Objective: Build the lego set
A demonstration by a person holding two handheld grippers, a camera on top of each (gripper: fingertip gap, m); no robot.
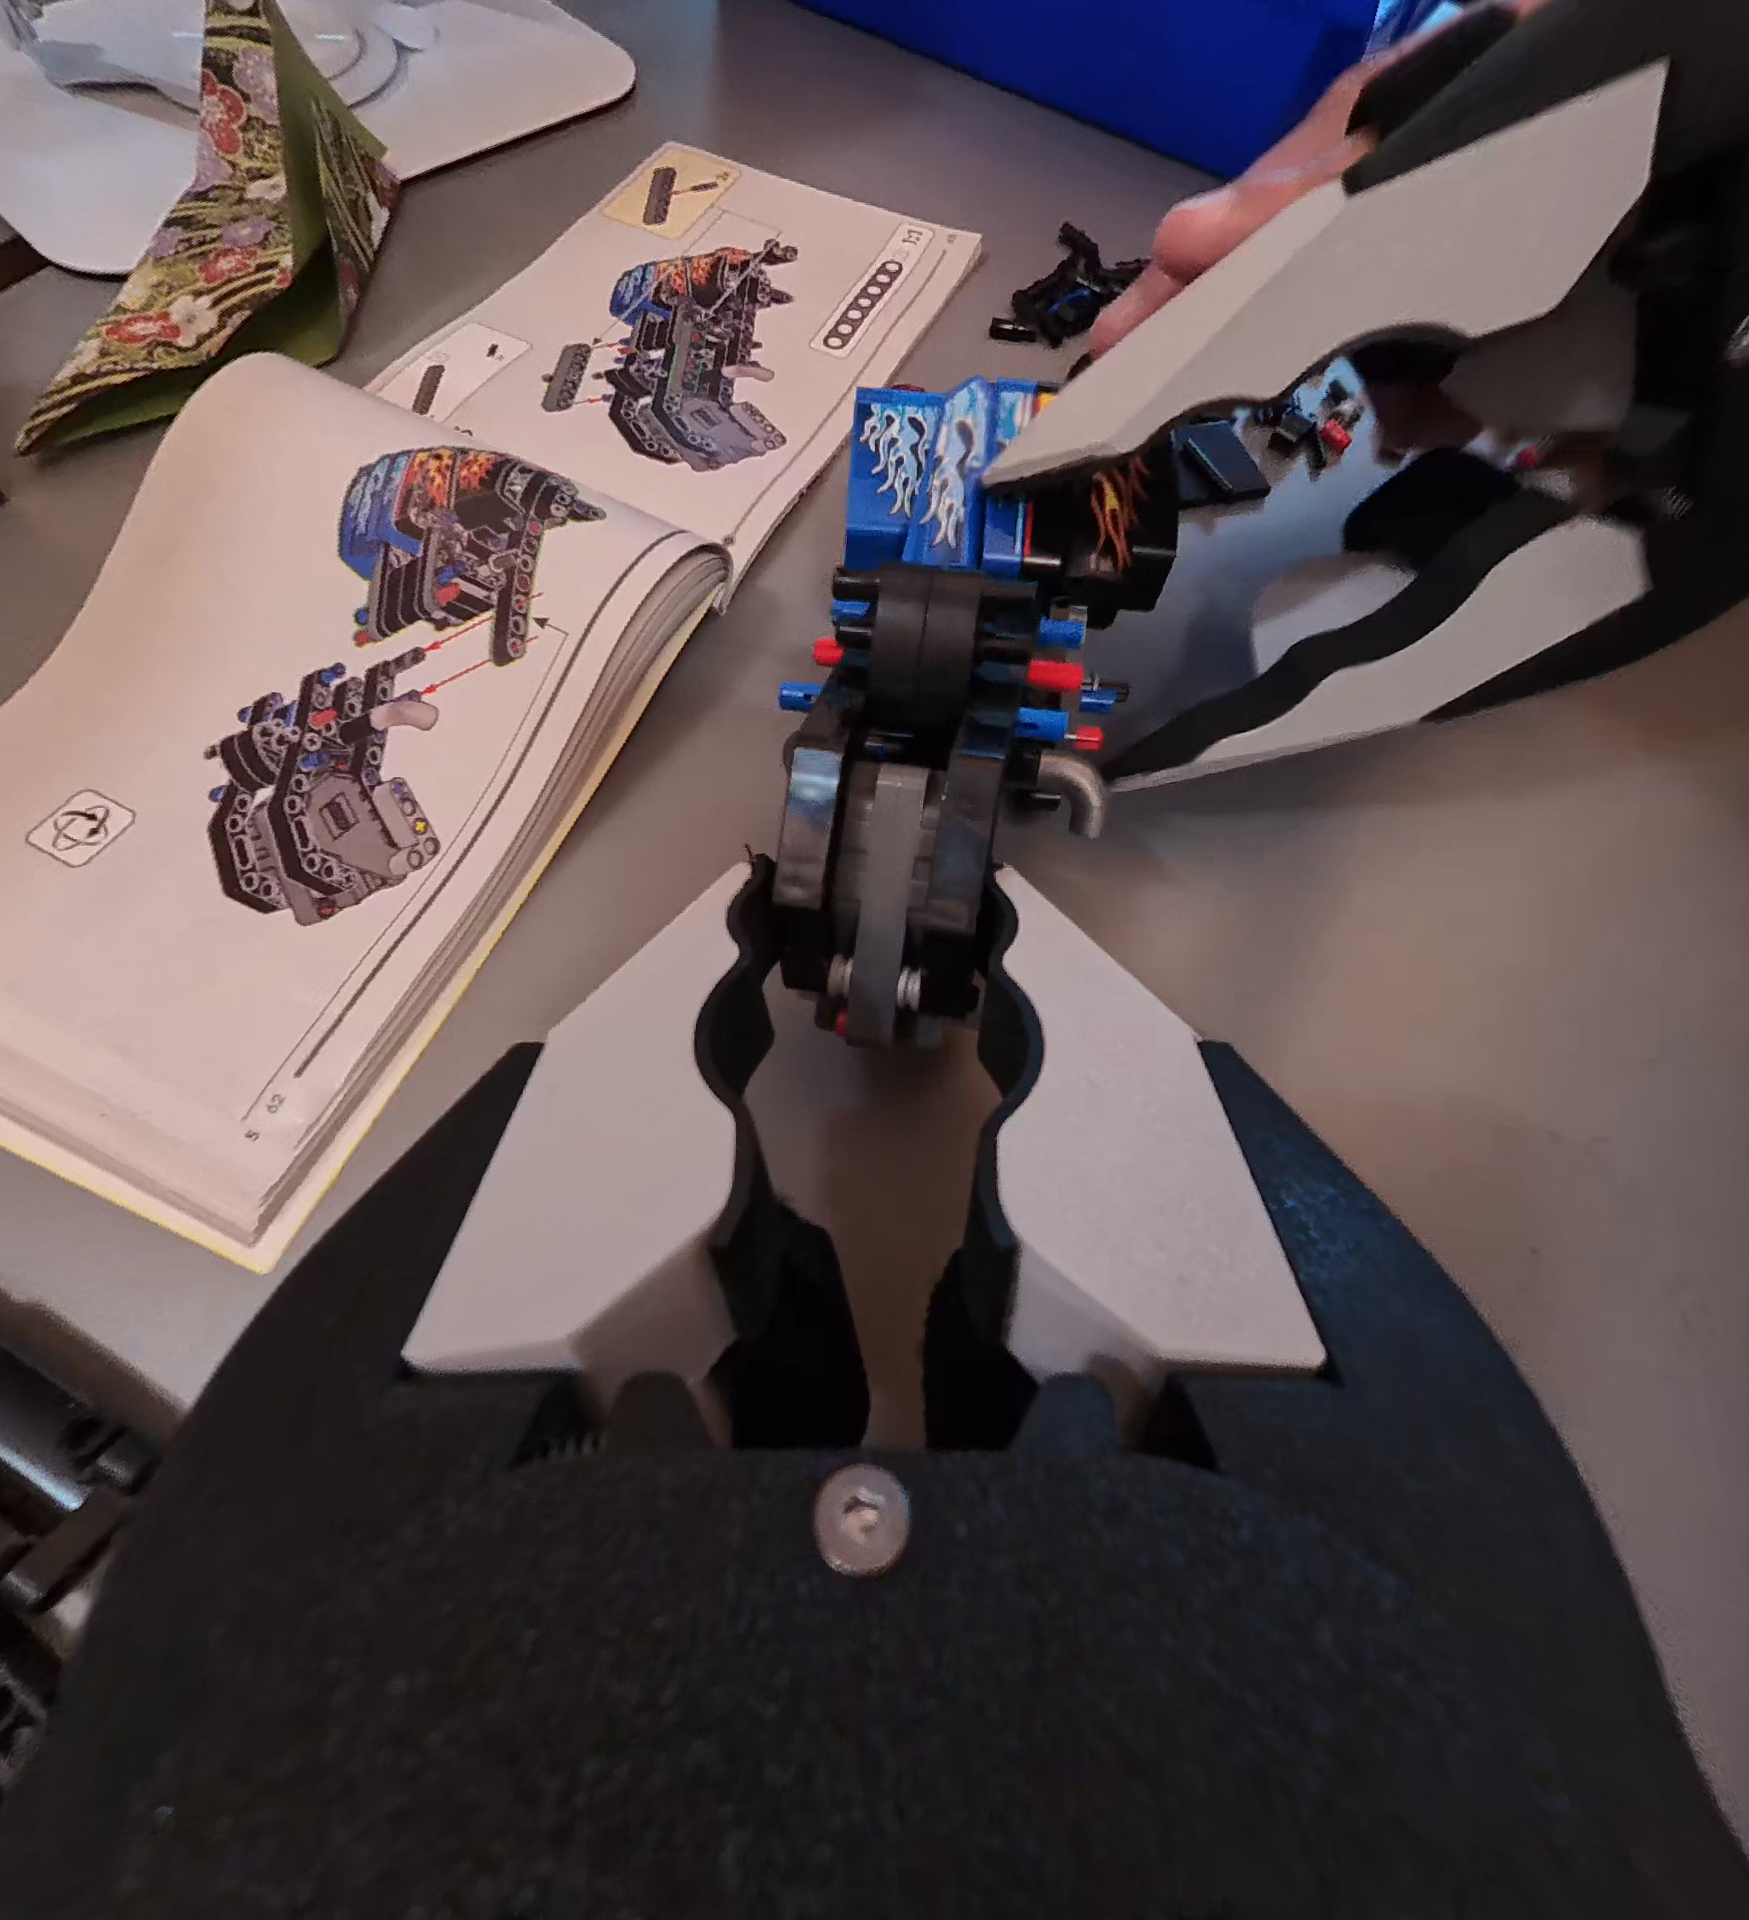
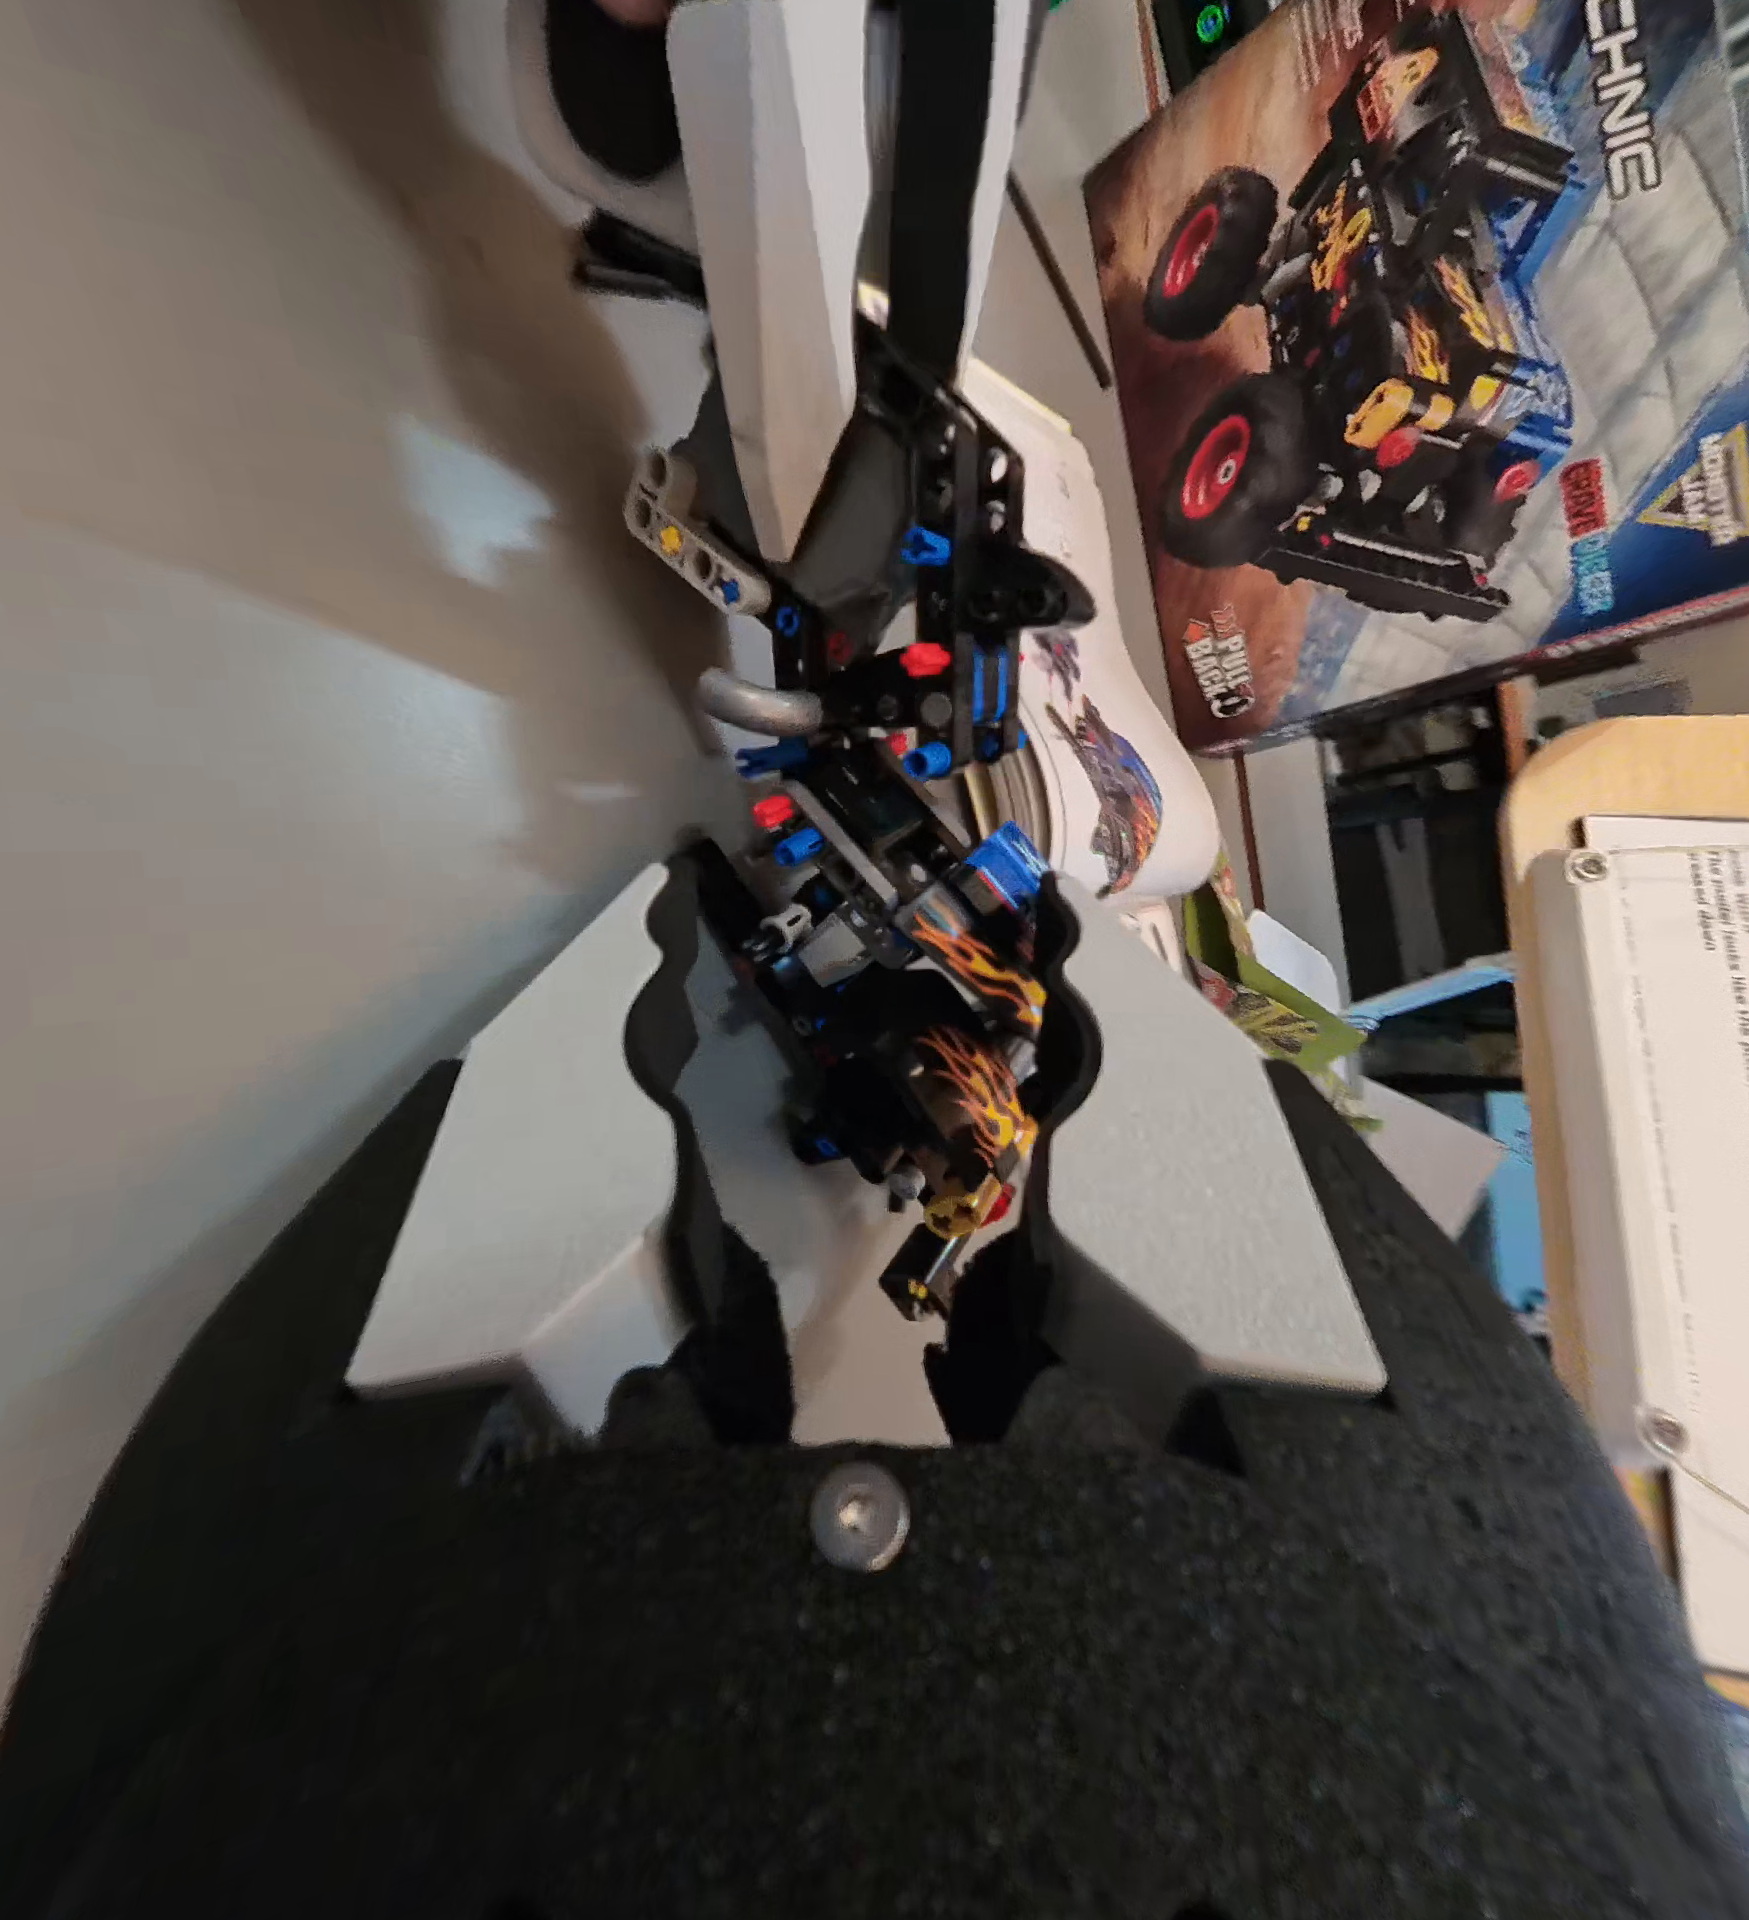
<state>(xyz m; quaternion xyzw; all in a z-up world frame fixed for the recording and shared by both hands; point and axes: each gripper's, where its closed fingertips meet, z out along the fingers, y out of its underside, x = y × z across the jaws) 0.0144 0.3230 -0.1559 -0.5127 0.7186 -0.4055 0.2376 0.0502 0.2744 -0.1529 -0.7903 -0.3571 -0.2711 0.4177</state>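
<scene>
The partly built lego model (image 1: pixel 937 634), black with blue flame panels and red and blue pins, is held above the table between both grippers. My left gripper (image 1: pixel 875 894) is shut on its grey and black near end. My right gripper (image 1: pixel 1057 623) comes in from the upper right, one finger on the blue panels and the other by the grey pipe. In the right wrist view my right gripper (image 2: pixel 859 894) is closed around the orange-flame end of the model (image 2: pixel 880 790). The left gripper (image 2: pixel 849 447) holds the far end from above.
An open instruction booklet (image 1: pixel 278 779) lies on the left of the table. Behind it are folded patterned paper (image 1: pixel 226 239), a white base (image 1: pixel 496 83), loose black pieces (image 1: pixel 1067 291) and a blue bin (image 1: pixel 1109 62). The set's box (image 2: pixel 1421 364) stands to the side. My right fingertips sit around 7 centimetres from my left ones. The white base (image 1: pixel 496 83) is about 35 centimetres from both grippers' fingertips.
</scene>
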